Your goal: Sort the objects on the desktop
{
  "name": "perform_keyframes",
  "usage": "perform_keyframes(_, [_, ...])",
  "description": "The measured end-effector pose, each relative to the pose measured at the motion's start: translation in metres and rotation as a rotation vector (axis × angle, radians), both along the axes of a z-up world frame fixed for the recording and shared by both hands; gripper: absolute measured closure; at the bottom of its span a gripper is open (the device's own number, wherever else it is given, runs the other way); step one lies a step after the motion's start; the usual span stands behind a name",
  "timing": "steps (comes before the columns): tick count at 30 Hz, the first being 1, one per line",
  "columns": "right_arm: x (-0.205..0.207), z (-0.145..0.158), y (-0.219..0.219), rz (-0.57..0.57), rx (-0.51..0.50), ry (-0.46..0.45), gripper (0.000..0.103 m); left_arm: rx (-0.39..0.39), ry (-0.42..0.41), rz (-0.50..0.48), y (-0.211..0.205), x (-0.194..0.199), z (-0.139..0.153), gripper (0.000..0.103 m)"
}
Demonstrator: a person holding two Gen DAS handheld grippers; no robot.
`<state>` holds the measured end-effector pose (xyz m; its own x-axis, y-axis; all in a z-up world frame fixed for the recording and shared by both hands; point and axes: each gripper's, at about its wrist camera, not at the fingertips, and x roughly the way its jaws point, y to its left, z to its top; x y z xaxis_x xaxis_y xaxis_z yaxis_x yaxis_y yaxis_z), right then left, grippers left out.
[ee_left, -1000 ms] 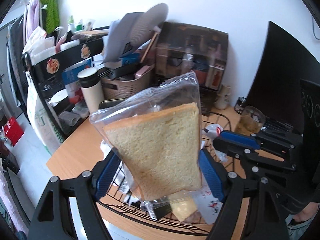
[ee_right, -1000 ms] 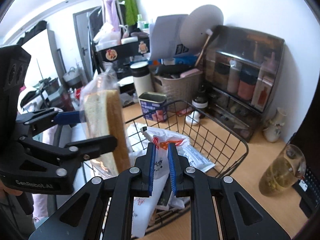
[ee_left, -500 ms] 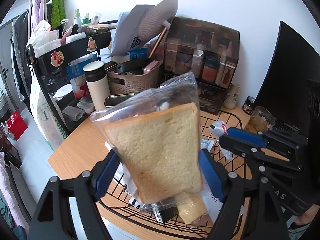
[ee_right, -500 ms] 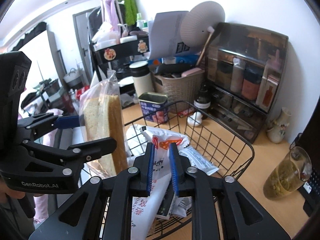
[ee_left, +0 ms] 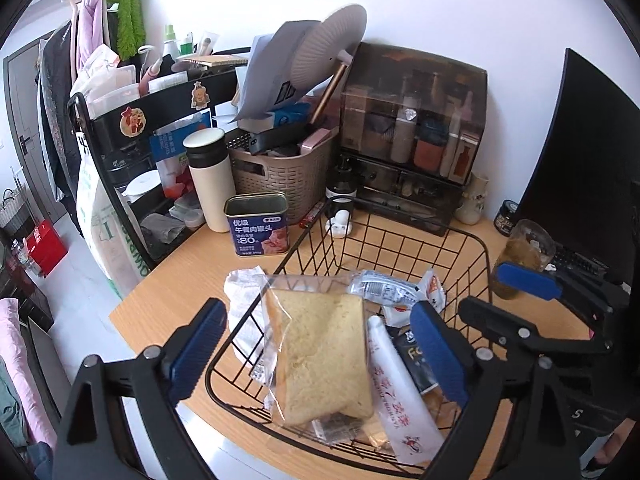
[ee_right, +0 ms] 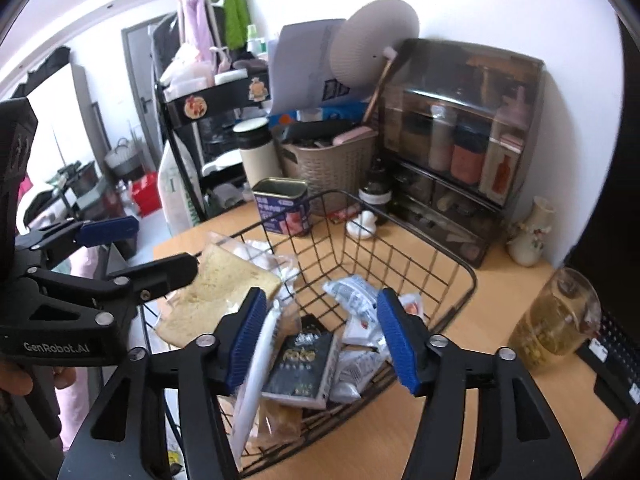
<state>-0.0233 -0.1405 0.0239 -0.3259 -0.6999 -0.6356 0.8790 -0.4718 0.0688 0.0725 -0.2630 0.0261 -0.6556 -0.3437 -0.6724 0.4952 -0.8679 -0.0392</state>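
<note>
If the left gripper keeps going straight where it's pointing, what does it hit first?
Most likely the clear-bagged slice of bread, lying in the black wire basket directly between the open left gripper fingers. Depth is hard to judge through the fisheye.

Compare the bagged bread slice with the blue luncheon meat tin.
The bagged bread slice lies flat inside the wire basket; the blue luncheon meat tin stands upright on the desk outside it. The bread is pale in clear plastic; the tin is blue metal, open-topped. Neither is held.
</note>
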Motion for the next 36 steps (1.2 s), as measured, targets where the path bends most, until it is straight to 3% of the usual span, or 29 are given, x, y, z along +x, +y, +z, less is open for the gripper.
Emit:
perform_keyframes(3, [0.003,0.004,0.015,-0.022,-0.012,-0.001,0.031,0.001,0.033,-0.006,0.007,0.009,0.005,0.01])
perform_keyframes(7, [0.013,0.013,0.036,-0.038,-0.019,0.019,0.026,-0.032,0.038,-0.009,0.022,0.018,0.012,0.01])
perform_keyframes(9, [0.021,0.016,0.044,-0.048,-0.013,0.043,0.017,-0.041,0.043,-0.009,0.029,0.023,0.015,0.01])
perform_keyframes(14, [0.04,0.026,0.07,-0.054,-0.034,0.065,0.017,-0.054,0.042,-0.023,0.049,0.036,0.019,0.01])
perform_keyframes(17, [0.05,0.027,0.083,-0.056,-0.043,0.068,0.008,-0.074,0.016,-0.02,0.06,0.042,0.018,0.006])
perform_keyframes(30, [0.076,0.01,0.135,-0.08,-0.053,0.054,0.008,-0.104,0.008,-0.038,0.098,0.063,0.004,0.003])
perform_keyframes(36, [0.074,0.009,0.15,-0.114,-0.059,0.046,0.008,-0.152,-0.012,-0.049,0.11,0.06,0.001,0.002])
